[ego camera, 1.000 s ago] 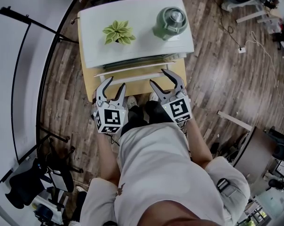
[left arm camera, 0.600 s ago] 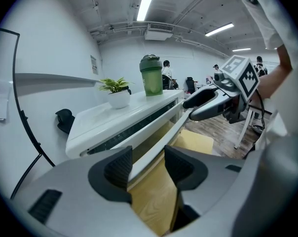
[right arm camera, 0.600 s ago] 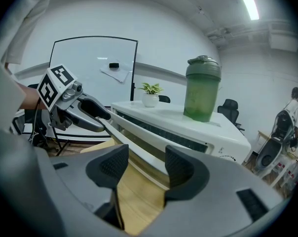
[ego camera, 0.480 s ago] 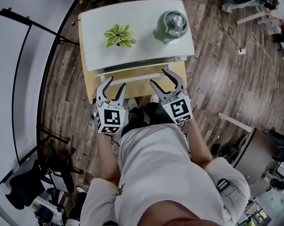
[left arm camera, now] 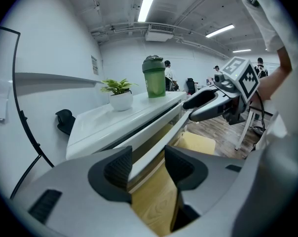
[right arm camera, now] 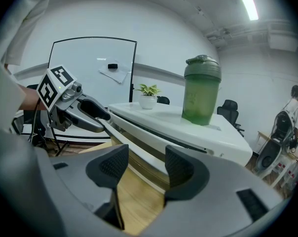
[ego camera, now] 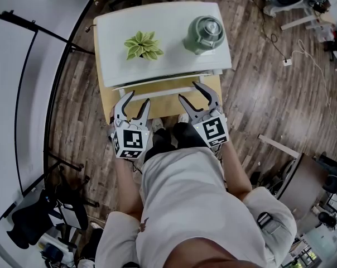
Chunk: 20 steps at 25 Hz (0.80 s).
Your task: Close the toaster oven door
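The left tool (ego camera: 138,98) is at the left end of the door (ego camera: 157,83), jaws apart. The left gripper view shows the white handle (left arm camera: 154,149) running between its pads with a gap beside it. The oven (ego camera: 168,57) covers the far side of the counter (ego camera: 163,104), long axis left to right. Its door faces the near edge, ajar and leaning outward. The right tool (ego camera: 188,90), also open and empty, is at the door's right end. Only the head view shows the plant (ego camera: 142,44) and bottle (ego camera: 203,33) from above. Only the gripper views show the dark gap behind the door.
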Available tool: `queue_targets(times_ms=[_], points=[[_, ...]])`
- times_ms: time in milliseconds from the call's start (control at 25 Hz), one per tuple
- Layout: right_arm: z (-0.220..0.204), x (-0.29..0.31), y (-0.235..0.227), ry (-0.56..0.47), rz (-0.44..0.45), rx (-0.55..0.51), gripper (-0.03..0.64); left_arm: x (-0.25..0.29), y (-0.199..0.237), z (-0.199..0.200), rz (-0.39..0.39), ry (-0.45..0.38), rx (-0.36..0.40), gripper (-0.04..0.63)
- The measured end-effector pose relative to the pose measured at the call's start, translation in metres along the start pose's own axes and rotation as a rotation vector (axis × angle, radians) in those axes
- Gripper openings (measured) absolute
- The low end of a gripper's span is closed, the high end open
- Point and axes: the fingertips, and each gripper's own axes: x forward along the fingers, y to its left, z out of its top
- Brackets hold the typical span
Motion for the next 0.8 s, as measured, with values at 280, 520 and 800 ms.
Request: queue_targets(times_ms=[280, 520, 800], points=[[0.0035, 0.0024, -0.0040, -0.008, -0.003, 0.003, 0.236, 0.0021, 0.0037, 0.0038, 0.003, -0.003, -0.003, 0.202], [0.0058, 0.0047, -0.0071, -0.013, -0.006, 0.003, 0.235, 0.0042, 0.0064, 0.0062, 0.008, -0.005, -0.006, 0.204], [0.0074, 0.0087, -0.0100, -0.017, -0.016, 0.002, 0.233, 0.0069, 0.0101, 0.0072, 0.013, -0.009, -0.011, 0.206]])
